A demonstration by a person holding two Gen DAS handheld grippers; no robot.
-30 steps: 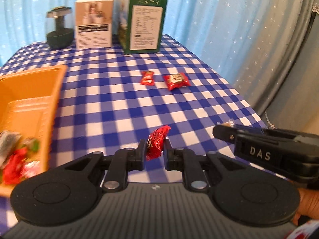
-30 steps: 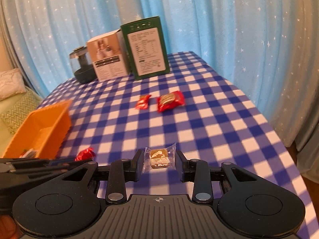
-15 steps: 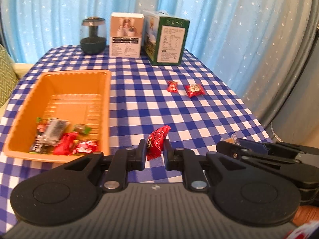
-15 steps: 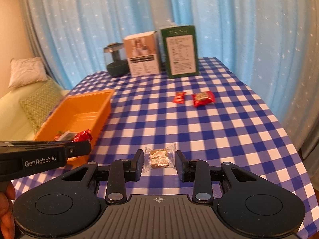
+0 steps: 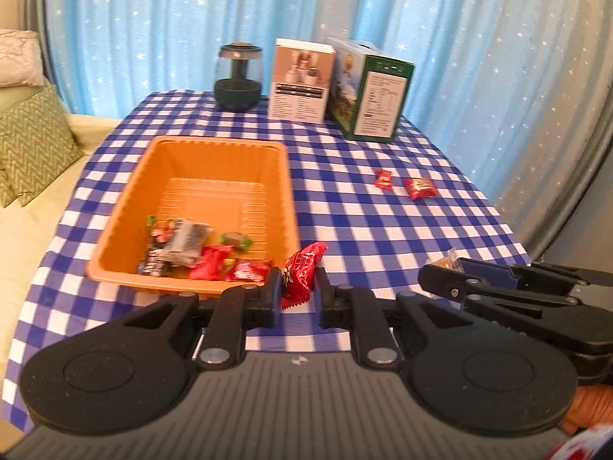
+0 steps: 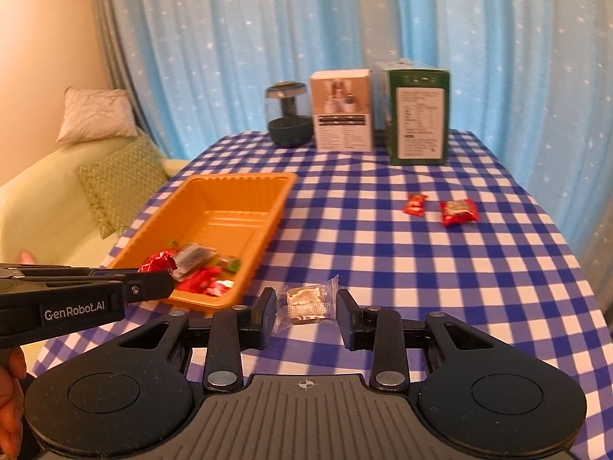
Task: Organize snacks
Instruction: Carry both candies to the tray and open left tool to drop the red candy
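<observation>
Snacks on a blue-and-white checked tablecloth (image 5: 383, 230), shown from both wrist cameras; the left gripper (image 5: 299, 291) is clamped on a red-wrapped candy (image 5: 302, 268), which stands upright between its fingers, just beside the near right corner of the orange tray (image 5: 285, 176); in the right wrist view the same gripper (image 6: 153, 287) enters from the left edge, its tip over the near end of the tray (image 6: 276, 207), the red candy (image 6: 157, 262) pinched at its end; the right gripper (image 6: 306, 314) holds a clear-wrapped brownish sweet (image 6: 306, 303) by the two ends of its wrapper, its fingers set somewhat apart, above the cloth (image 6: 421, 268) just beside the tray's near right corner; in the left wrist view this gripper (image 5: 440, 276) reaches in from the right, with a corner of the clear wrapper (image 5: 450, 260) showing at its tip. Inside the tray, at its near end, lies a heap of wrapped snacks (image 5: 191, 249), red, dark and green ones among them; the far half of the tray floor is bare. Two red packets remain on the cloth well apart from the tray, toward the right edge of the table: a smaller one (image 5: 384, 179) and, just beside it, a larger one (image 5: 420, 188). At the far edge stand a dark jar-like object with a clear dome (image 5: 238, 76), a white box (image 5: 302, 80) and a green box (image 5: 369, 92), side by side; behind them hangs a blue star-patterned curtain (image 5: 172, 19); cushions (image 6: 115, 180) lie on a sofa at the left.
</observation>
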